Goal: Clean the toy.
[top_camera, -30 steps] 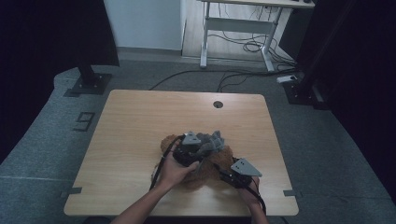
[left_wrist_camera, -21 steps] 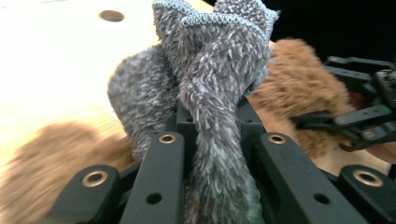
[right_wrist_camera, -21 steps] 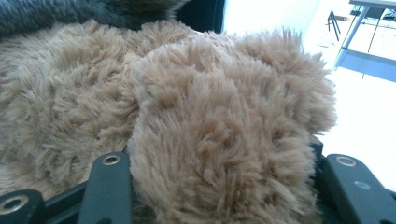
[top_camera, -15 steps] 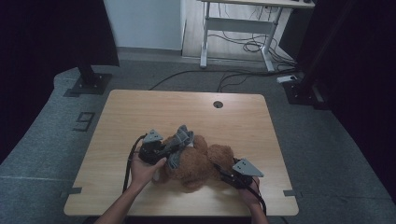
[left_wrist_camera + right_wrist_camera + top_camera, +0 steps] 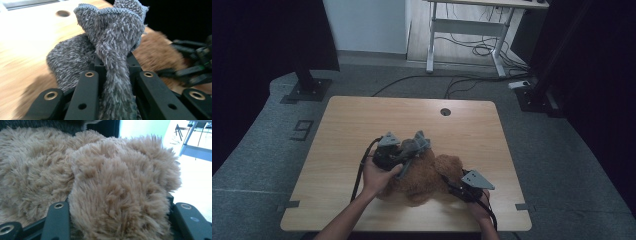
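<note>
A brown plush teddy bear (image 5: 428, 176) lies on the wooden table (image 5: 362, 117), near its front edge. A grey fuzzy cloth (image 5: 416, 143) rests against the bear's upper left side. My left gripper (image 5: 403, 156) is shut on a bunched fold of that grey cloth (image 5: 112, 47), which stands up between its jaws (image 5: 113, 68). To the right, my right gripper (image 5: 451, 183) is shut on a thick furry part of the bear (image 5: 117, 187), which bulges between its two jaws (image 5: 120, 216). In the left gripper view, the bear (image 5: 155, 51) lies behind the cloth.
A round cable hole (image 5: 445, 111) sits near the table's far edge. Beyond the table are a desk frame (image 5: 462, 30) with cables on the floor and a black stand base (image 5: 307, 87) at the left. The right gripper (image 5: 192, 62) appears blurred in the left gripper view.
My left gripper carried the grey cloth leftward from over the bear's middle to its left side, then eased slightly back. The right gripper kept its hold and stayed in place.
</note>
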`<state>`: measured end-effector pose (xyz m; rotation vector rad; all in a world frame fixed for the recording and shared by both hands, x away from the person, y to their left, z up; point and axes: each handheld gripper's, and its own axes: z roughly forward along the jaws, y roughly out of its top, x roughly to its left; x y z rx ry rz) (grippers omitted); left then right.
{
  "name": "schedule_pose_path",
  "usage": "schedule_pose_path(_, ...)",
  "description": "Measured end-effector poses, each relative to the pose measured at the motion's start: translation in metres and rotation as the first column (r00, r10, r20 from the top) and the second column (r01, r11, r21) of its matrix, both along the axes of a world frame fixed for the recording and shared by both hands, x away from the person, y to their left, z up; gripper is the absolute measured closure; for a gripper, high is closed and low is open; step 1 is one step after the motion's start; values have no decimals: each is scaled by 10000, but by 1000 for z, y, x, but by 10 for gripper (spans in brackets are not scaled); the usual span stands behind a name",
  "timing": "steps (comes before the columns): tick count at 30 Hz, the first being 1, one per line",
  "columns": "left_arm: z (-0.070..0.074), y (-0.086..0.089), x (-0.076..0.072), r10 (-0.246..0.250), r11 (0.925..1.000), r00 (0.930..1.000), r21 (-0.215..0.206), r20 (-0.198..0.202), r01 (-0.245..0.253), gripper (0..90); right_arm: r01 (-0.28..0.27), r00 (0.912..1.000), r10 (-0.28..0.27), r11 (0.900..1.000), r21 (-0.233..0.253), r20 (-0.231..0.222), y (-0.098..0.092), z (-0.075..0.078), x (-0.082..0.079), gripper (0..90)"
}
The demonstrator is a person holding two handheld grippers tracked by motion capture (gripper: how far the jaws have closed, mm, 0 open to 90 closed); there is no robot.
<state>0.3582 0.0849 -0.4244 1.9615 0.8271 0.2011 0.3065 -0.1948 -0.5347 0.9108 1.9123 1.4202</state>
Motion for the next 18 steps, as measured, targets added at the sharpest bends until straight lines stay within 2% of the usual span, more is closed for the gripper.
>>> schedule_pose_path(2,4,-19,0,-340,9994,9994,98,-22,340,773,3,10000,-3,10000,-4,-28,0,0,0,421)
schedule_pose_path(5,8,-55,0,-897,9951,9960,430,3,896,772,-1,10000,1,10000,16,-5,0,0,0,420)
schedule_pose_path(9,3,-93,1,-1425,9863,9896,810,-196,1437,771,17,10000,-17,10000,1,2,0,0,0,418)
schedule_pose_path(11,-1,-106,0,-1590,9813,9869,1058,-278,1610,771,15,10000,-15,10000,26,-28,0,0,0,418)
schedule_pose_path(14,-11,-119,-1,-1697,9716,9851,1624,-276,1719,770,-3,10000,3,10000,13,-60,-1,0,-1,415)
schedule_pose_path(18,-14,-110,1,-1605,9710,9863,1734,-389,1648,770,51,9999,-51,10000,-10,-149,-1,-1,0,412)
